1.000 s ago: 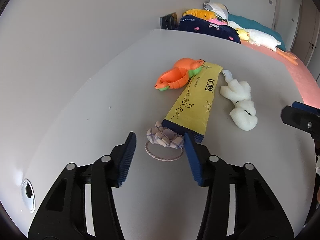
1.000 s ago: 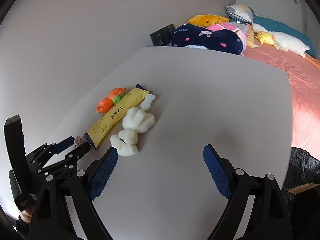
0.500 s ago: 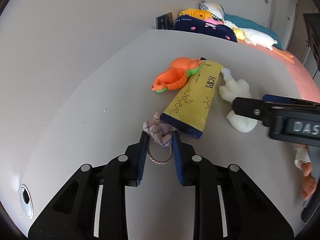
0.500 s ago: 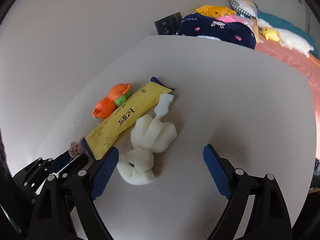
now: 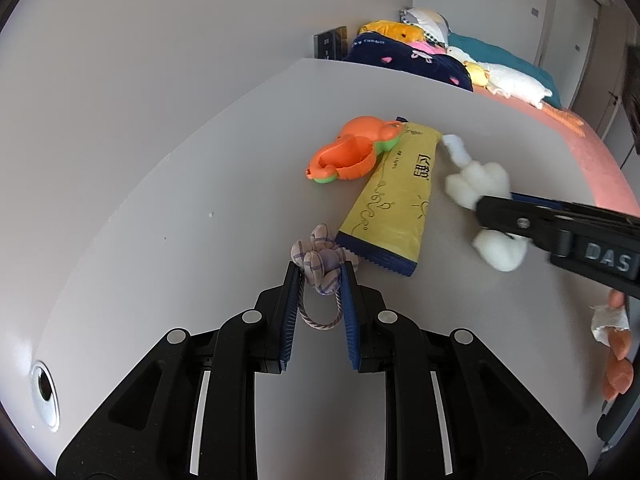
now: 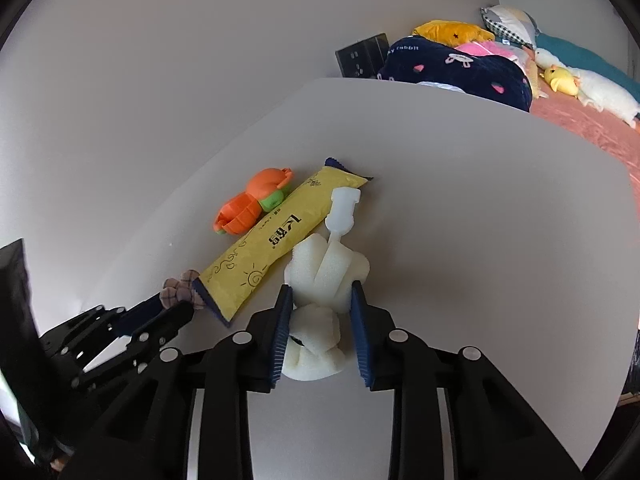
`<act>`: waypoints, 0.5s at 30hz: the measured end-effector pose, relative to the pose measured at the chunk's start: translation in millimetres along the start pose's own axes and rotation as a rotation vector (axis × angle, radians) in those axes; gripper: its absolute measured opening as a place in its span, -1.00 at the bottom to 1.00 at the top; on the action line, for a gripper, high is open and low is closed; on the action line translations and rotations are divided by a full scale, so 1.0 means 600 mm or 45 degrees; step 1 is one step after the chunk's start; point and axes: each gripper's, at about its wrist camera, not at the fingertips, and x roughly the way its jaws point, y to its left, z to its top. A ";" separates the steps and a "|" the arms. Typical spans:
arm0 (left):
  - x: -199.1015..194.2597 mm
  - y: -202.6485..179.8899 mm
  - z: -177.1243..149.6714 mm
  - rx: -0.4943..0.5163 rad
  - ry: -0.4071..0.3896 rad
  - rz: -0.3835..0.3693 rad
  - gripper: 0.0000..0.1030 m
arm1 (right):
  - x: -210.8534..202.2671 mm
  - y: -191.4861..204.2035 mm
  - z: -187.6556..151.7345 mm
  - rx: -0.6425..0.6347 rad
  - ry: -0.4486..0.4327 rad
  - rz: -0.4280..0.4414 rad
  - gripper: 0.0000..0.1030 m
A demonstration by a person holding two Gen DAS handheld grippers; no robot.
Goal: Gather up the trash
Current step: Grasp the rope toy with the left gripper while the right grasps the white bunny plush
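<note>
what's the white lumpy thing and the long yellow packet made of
White lumpy thing: looks like soft open-cell foam, matte and porous, with a smoother, probably plastic, stem at its far end. Long yellow packet: seemingly thin plastic film, slightly glossy, printed, with dark crimped zigzag ends.

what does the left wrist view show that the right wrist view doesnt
Only the left wrist view: the cord loop under the plaid hair tie, a hole in the table, and fingertips.

Only the right wrist view: the right gripper squeezing the white sponge from both sides.

Both: the left gripper closing on the hair tie, the yellow packet, the orange toy, and the bed.
</note>
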 end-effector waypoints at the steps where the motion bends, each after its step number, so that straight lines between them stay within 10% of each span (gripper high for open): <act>1: 0.000 0.002 0.000 -0.005 0.001 0.006 -0.61 | -0.007 -0.005 -0.003 -0.006 -0.006 0.007 -0.45; 15: -0.039 -0.006 -0.023 -0.095 -0.027 0.074 -0.61 | -0.085 -0.045 -0.033 0.017 -0.087 0.038 -0.48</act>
